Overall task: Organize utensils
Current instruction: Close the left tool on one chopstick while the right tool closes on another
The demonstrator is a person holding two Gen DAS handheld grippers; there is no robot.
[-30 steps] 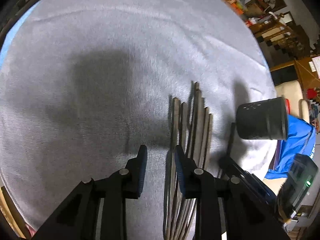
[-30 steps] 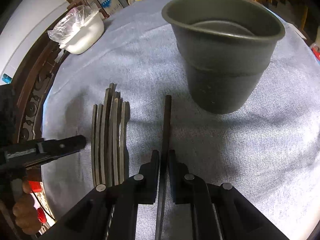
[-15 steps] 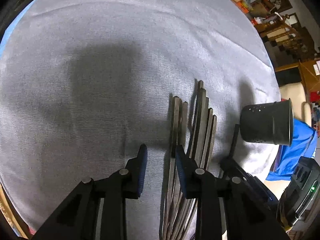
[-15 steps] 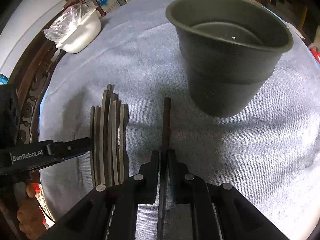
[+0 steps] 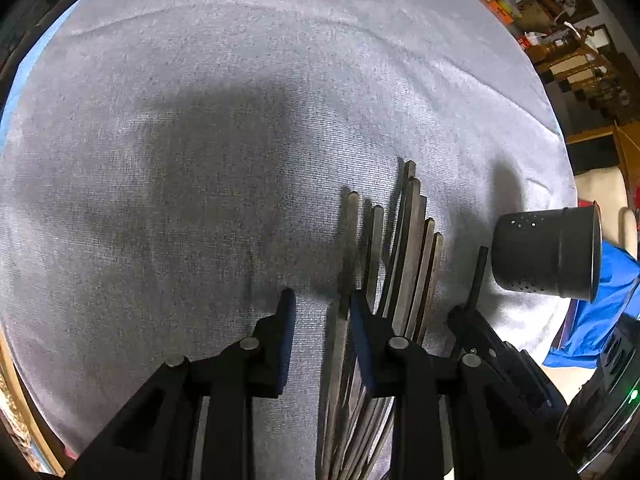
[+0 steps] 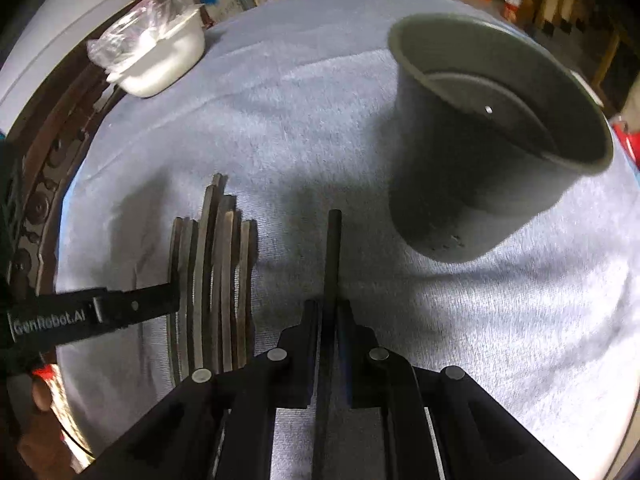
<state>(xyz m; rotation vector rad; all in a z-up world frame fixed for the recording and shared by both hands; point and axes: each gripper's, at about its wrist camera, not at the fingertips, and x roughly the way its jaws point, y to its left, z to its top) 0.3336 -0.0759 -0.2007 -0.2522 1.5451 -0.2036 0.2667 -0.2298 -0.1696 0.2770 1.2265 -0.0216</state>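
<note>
Dark chopstick (image 6: 333, 256) pinched between right gripper (image 6: 328, 312) fingers, tip near dark holder cup (image 6: 480, 184). Remaining chopsticks (image 5: 400, 256) fanned on grey-clothed tabletop (image 5: 200, 160). Left gripper (image 5: 322, 312) fingers spread, low over bundle's left edge. Cluttered room behind.

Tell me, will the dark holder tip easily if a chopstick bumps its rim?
Possibly. The dark holder is tall, looks empty, and stands on soft cloth, so it seems light and tippy. The chopstick in the right hand-held gripper looks stiff.
</note>
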